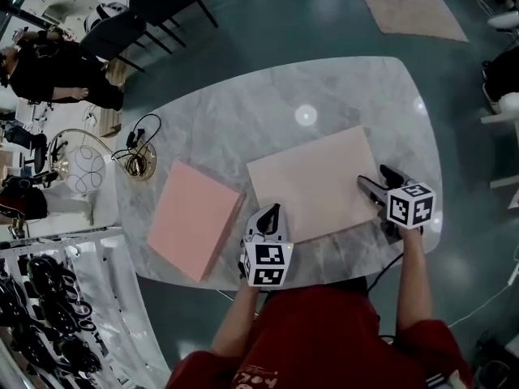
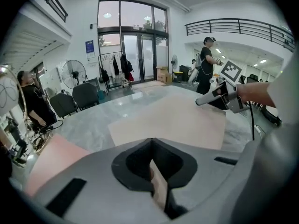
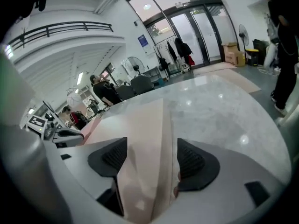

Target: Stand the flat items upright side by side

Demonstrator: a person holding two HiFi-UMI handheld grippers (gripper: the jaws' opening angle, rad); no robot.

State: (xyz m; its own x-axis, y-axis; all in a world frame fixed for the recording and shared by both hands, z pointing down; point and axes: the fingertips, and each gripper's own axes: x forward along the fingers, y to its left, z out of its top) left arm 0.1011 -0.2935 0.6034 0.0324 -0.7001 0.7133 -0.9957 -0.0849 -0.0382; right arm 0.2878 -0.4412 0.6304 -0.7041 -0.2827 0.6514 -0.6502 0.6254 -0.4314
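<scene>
1. Left gripper (image 2: pixel 150 142) is closed, pinching the near-left corner of the pale pink flat board (image 1: pixel 312 181), which lies flat on the grey marble table (image 1: pixel 324 87).
2. Right gripper (image 3: pixel 147 157): jaws apart, straddling that board's right edge.
3. Darker pink flat board (image 1: pixel 192 217) lies flat just left.

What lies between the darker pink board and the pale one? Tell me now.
A narrow strip of bare table, with the left tongs at its near end, seen in the head view.

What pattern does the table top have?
Grey-white marble veining on the table top, clearest in head view.
</scene>
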